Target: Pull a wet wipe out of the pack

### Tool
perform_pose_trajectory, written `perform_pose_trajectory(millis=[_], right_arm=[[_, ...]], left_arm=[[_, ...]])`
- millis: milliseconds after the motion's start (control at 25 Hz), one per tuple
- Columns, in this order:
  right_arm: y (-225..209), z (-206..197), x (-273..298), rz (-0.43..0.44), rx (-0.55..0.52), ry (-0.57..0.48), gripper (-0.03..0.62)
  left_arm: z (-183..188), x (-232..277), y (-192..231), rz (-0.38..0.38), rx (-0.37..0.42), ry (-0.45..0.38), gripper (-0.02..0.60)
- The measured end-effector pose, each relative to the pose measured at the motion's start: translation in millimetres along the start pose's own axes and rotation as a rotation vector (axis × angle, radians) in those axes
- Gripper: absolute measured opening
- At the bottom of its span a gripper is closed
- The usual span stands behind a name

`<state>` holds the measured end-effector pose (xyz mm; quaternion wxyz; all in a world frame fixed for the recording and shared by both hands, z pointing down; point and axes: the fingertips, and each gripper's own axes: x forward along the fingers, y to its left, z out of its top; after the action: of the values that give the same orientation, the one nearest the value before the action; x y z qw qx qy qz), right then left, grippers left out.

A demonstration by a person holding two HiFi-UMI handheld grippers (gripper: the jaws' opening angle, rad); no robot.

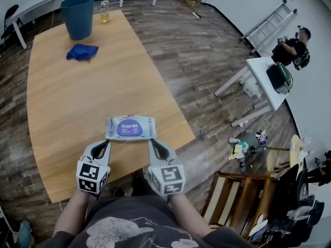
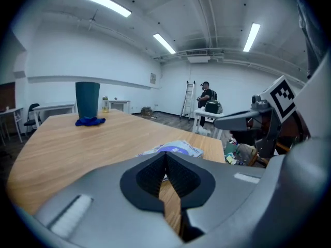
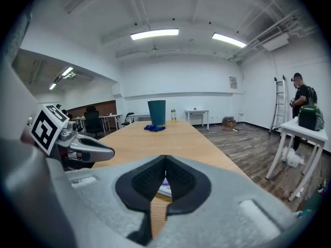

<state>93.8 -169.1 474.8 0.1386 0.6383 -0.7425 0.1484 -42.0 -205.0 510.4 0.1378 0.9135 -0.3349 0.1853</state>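
I hold 2 grippers, left gripper [image 1: 106,143] and right gripper [image 1: 152,142]: jaws together, empty, just beside wipe pack [image 1: 131,127].

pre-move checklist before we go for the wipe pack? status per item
1. Wet wipe pack flat on the table, label up, near the front edge: ok.
2. Left hand-held gripper ready to grasp: not ok, jaws together, nothing between them.
3. Right hand-held gripper ready to grasp: not ok, jaws together, nothing between them.
4. Way from both to the pack free of other things: ok.
5. Pack's flap already open: cannot tell.
6. Blue cloth and bin out of the way at the far end: ok.
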Motion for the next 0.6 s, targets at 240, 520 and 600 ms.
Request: perform_pose_trajectory(millis=[240, 520, 600], right_arm=[[-8, -12, 42, 0.108, -0.075, 0.095, -0.008], [-4, -32, 77, 0.252, -0.148, 0.226, 0.023], [1, -38, 83, 0.301, -0.178, 0.255, 0.053]], left_arm=[[-27, 39, 11, 0.007, -0.017, 0.133, 0.018], [-46, 65, 16, 0.028, -0.021, 0.245, 0.018], [-53, 70, 17, 0.041, -0.02, 0.275, 0.018]])
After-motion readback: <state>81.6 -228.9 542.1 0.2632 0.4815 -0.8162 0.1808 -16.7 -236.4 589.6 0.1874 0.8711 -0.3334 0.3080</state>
